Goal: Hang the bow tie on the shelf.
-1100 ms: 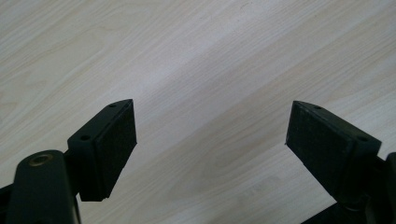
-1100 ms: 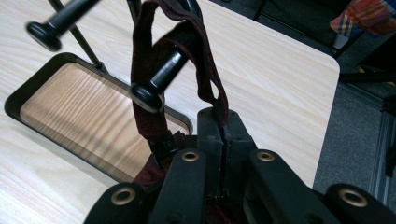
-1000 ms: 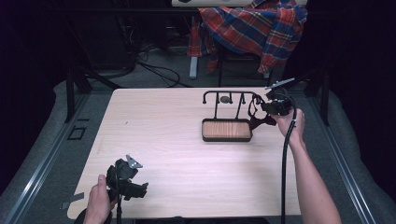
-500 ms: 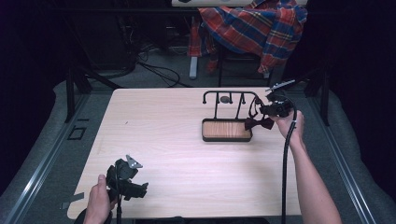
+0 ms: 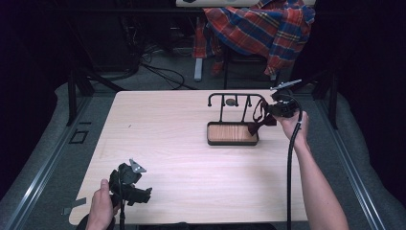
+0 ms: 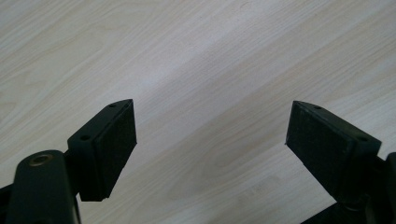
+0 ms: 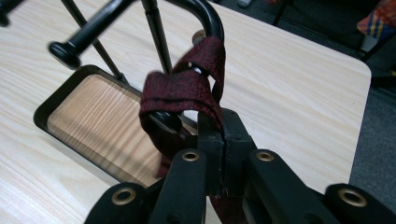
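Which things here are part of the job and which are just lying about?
In the job:
- strap, dark red, pinched by the right gripper
- rack, with the strap looped over its end
- tray under the rack

Lying about:
- plaid shirt behind the table
- left gripper, open over bare tabletop

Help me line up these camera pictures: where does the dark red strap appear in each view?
High view: dark red strap right of centre, hanging at the black stand's right end, by the right gripper.
Right gripper view: strap centre, looped over the stand's curved bar, pinched in the shut jaws.
Left gripper view: bare tabletop between open jaws.
Shared landmark: wooden tray.
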`<state>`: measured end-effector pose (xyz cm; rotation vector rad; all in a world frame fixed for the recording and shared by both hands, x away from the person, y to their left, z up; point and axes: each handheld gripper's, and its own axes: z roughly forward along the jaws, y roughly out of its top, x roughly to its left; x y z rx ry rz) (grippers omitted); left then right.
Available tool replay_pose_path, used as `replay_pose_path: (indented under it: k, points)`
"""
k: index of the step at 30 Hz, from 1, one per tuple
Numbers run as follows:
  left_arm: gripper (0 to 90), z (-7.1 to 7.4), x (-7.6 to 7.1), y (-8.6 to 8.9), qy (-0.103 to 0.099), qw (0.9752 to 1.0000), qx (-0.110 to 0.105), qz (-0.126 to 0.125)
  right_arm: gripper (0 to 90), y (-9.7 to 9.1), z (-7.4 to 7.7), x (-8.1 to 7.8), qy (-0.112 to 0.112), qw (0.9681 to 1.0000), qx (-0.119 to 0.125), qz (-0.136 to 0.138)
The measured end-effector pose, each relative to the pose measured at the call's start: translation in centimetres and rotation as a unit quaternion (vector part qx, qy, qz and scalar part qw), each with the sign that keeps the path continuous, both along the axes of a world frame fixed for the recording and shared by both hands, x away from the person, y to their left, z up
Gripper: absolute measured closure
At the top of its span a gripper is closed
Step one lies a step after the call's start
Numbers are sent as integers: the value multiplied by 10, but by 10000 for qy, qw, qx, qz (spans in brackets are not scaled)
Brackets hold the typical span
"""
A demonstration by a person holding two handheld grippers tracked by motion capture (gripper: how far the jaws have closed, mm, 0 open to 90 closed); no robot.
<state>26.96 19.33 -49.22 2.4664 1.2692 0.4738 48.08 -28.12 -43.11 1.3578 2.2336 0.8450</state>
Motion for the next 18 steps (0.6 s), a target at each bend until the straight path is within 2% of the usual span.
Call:
replay_pose_path:
  k: [5, 6, 7, 10, 12, 17, 18]
  points:
    - [163, 0, 0, 1, 13, 10000, 2, -8, 890, -4, -4, 3, 120, 9997, 140, -143]
    - [163, 0, 0, 1, 15, 10000, 2, -10, 891, -6, -9, 5, 239, 9992, 198, -233]
    - [163, 0, 0, 0, 15, 10000, 3, -5, 891, -6, -9, 5, 239, 9992, 198, -233]
    - [163, 0, 0, 0, 1, 10000, 4, -2, 893, -9, -14, 8, 338, 9978, 381, -433]
    - [163, 0, 0, 0, 2, 10000, 2, -2, 893, -10, -14, 9, 367, 9973, 467, -441]
    - [163, 0, 0, 1, 17, 10000, 2, -8, 890, -12, -16, 9, 431, 9969, 501, -422]
    - [163, 0, 0, 1, 6, 10000, -10, -1, 858, -13, -18, 9, 465, 9966, 551, -387]
